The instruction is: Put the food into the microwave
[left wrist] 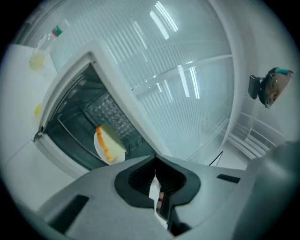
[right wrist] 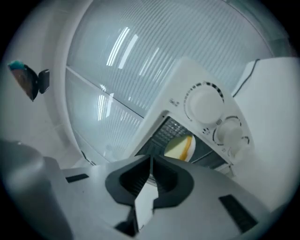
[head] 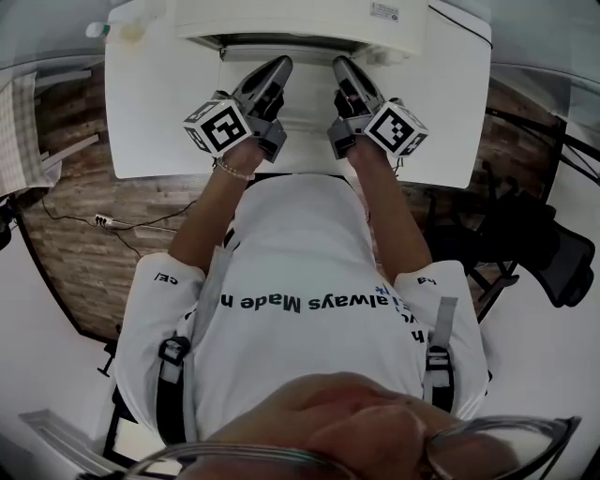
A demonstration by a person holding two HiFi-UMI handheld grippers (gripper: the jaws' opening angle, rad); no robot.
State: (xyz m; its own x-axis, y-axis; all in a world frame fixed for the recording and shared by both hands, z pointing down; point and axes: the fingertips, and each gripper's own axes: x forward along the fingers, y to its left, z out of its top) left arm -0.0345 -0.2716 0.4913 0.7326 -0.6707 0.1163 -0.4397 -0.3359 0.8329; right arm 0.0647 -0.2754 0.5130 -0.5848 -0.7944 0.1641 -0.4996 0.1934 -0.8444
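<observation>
We hold both claws side by side above the white bench [head: 155, 103], their tips aimed at the microwave [head: 309, 19] at the bench's far edge. The left claw [head: 280, 64] is closed: in the left gripper view its two tips meet with nothing between them. The right claw [head: 340, 64] is likewise closed and empty, tips pressed together in the right gripper view. Each carries its marker cube at the wrist end, the left cube [head: 217, 127] and the right cube [head: 398, 127] tilted outward, away from each other.

The food [left wrist: 112, 140] is already inside the microwave, well apart from either claw. It is a pale yellow slice with an orange rim along one long side, lying flat on a small round white plate [left wrist: 99, 143] on the floor of the dark cavity, whose mouth stands open. In the left gripper view the slice's long axis runs from upper left to lower right, roughly in line with the white front frame above it, so it seems to lie across the cavity and not pointing into it. We cannot tell which end is narrower. In the right gripper view two white dials, the upper dial [right wrist: 204, 105] and the lower dial [right wrist: 229, 133], sit on the panel just beside the cavity.

A small clear bottle [left wrist: 44, 47] stands on the bench to the left of the microwave
</observation>
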